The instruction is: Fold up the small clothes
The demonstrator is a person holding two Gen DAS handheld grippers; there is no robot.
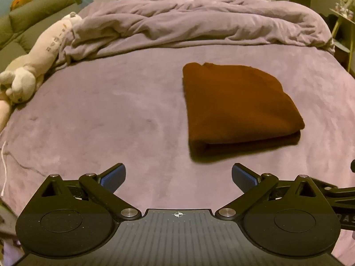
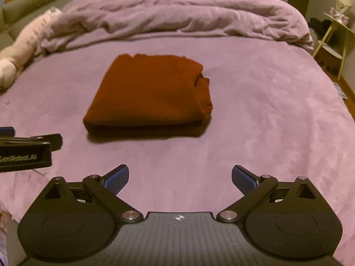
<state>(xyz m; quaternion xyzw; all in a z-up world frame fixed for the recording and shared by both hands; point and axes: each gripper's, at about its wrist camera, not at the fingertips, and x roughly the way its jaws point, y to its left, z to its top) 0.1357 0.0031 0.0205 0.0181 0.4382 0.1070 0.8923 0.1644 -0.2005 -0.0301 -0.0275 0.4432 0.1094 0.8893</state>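
Spread wide under everything: purple bedsheet [image 1: 111,115], plush and lightly creased. Heaped across the far end: rumpled purple duvet [image 1: 199,20]. Lying flat mid-bed: rust-brown garment [image 2: 150,93], folded into a thick, near-square stack, fold edge toward the cameras, looser layers bunched at its right side. Stretched along the left edge of the bed, against the duvet: long pale plush toy [image 1: 33,66]. Beside the bed on the right: yellow-legged side table [image 2: 332,37], contents too small to make out. Hovering short of the garment, touching nothing: left gripper [image 1: 178,177], blue pads spread far apart and empty; right gripper [image 2: 180,178] likewise wide apart, empty. Nothing between either claw and the fold. Trailing at the left margin: white cord [image 1: 3,166], cut off by the frame.
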